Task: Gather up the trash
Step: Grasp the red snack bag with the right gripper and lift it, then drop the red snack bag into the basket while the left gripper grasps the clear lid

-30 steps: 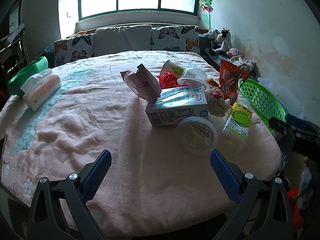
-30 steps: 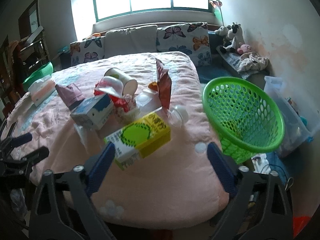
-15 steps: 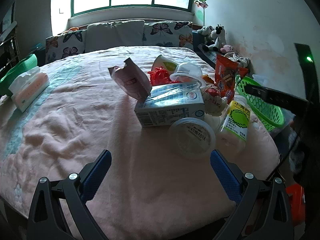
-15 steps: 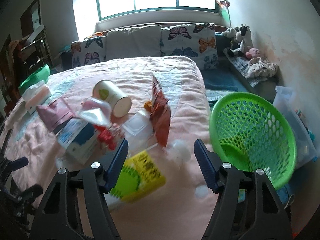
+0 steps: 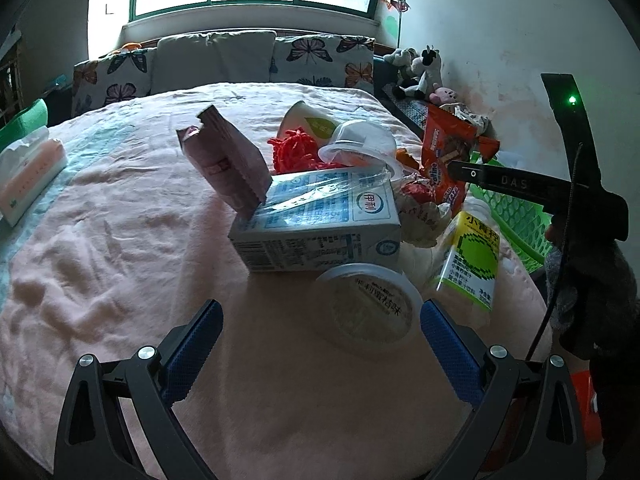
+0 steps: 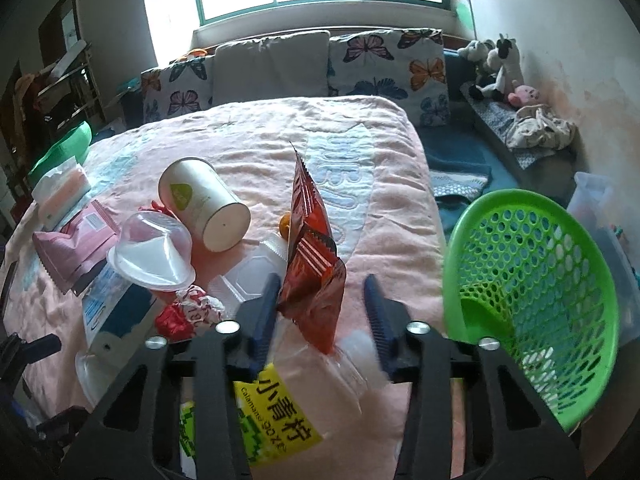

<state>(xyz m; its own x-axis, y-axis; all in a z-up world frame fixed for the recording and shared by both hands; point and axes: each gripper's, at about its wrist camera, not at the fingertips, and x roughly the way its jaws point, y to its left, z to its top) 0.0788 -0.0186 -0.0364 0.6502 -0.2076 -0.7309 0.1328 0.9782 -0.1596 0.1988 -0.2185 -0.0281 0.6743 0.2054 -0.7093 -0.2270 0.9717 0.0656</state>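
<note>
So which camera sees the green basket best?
The right wrist view: the green basket shows nearly whole, rim and holes clear. The left wrist view shows only a slice of it behind the other claw's arm.

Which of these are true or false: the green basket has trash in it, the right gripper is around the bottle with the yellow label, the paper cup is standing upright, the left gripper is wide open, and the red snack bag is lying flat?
1. The green basket holds trash. False: no trash shows inside it.
2. The right gripper is down over the bottle with the yellow label, one of its fingers on each side. True.
3. The paper cup stands upright. False: it lies on its side on the pink blanket.
4. The left gripper is wide open and holds nothing. True.
5. The red snack bag lies flat. False: it stands on edge.
</note>
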